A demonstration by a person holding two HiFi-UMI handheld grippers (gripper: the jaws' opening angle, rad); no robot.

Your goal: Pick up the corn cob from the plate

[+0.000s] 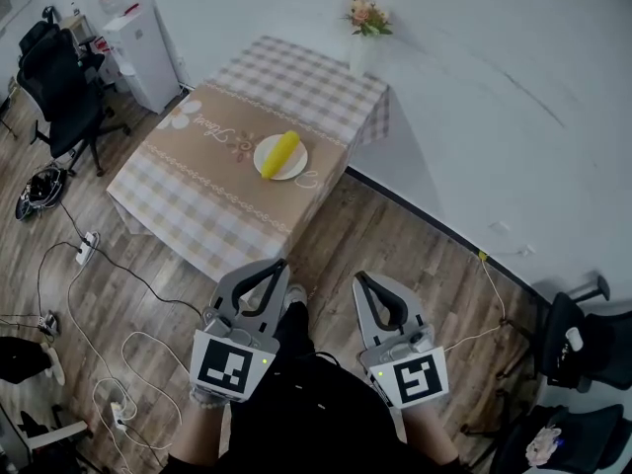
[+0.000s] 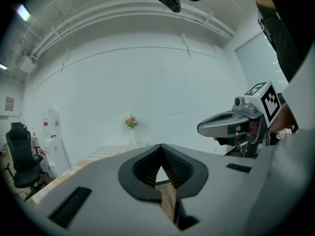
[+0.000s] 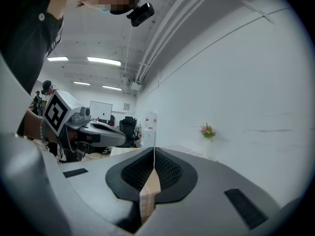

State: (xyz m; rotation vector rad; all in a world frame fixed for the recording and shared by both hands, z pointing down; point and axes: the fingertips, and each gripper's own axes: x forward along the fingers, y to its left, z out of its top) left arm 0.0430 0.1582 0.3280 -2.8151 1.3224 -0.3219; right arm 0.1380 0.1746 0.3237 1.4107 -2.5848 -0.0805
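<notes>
Nearest the viewer, the person's two hands are holding the grippers side by side above the wooden floor point(image 1: 425, 255), each marker cube facing upward. The left gripper point(image 1: 282, 263) is showing its jaws closed tip to tip, with nothing between them; the right gripper point(image 1: 359, 277) is likewise showing its jaws shut and empty. Both are pointing toward the table point(image 1: 188, 215) and are standing well apart from it; cables point(image 1: 138, 280) are trailing across the floor at the left. Beyond the grippers, the table is wearing a checked cloth with a tan runner. The corn cob point(image 1: 280, 154) is lying slantwise on the white plate point(image 1: 297, 168) near the middle of the table, and neither gripper is touching it. At the table's far corner a vase of flowers point(image 1: 365, 30) is standing against the white wall; farther left, a black office chair point(image 1: 54, 77) and a white water dispenser point(image 1: 138, 52) are standing near the table.
</notes>
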